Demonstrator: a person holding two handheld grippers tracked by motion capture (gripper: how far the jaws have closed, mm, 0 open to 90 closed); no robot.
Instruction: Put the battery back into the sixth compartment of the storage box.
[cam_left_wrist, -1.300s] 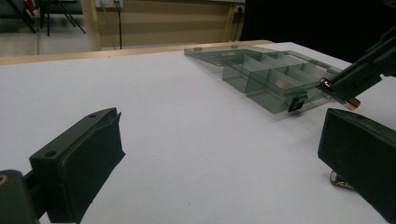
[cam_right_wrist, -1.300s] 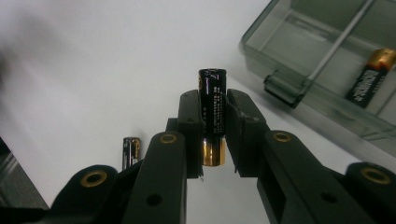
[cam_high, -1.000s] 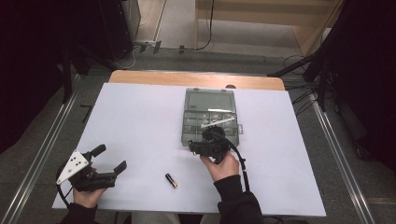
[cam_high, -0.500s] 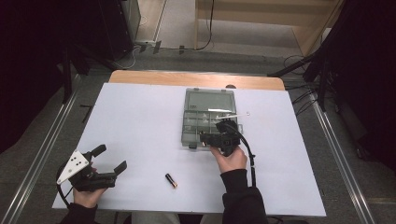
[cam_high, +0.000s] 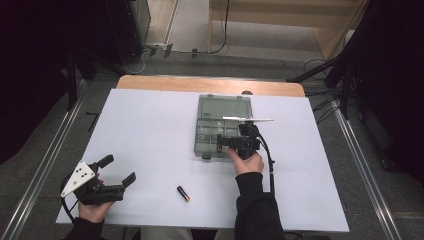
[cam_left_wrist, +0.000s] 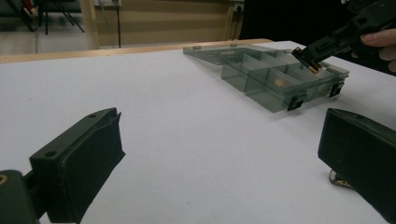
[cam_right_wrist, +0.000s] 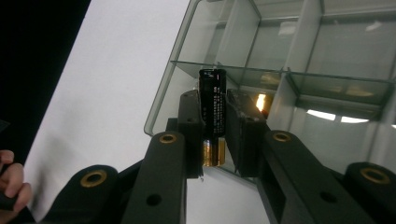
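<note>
R claw (cam_right_wrist: 214, 135) was clamped on a battery (cam_right_wrist: 213, 114) just above the organizer box (cam_high: 210, 142), L claw (cam_high: 119, 172) was apart w/ a 2nd battery (cam_high: 183, 193) beside it; best to lower slow, release w/in one compartment.

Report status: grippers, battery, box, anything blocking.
Right gripper shut on black-and-gold cylindrical battery, over clear grey plastic compartment box. Left gripper open, holding nothing. Second black-and-gold battery loose on white table. Nothing blocking.
</note>
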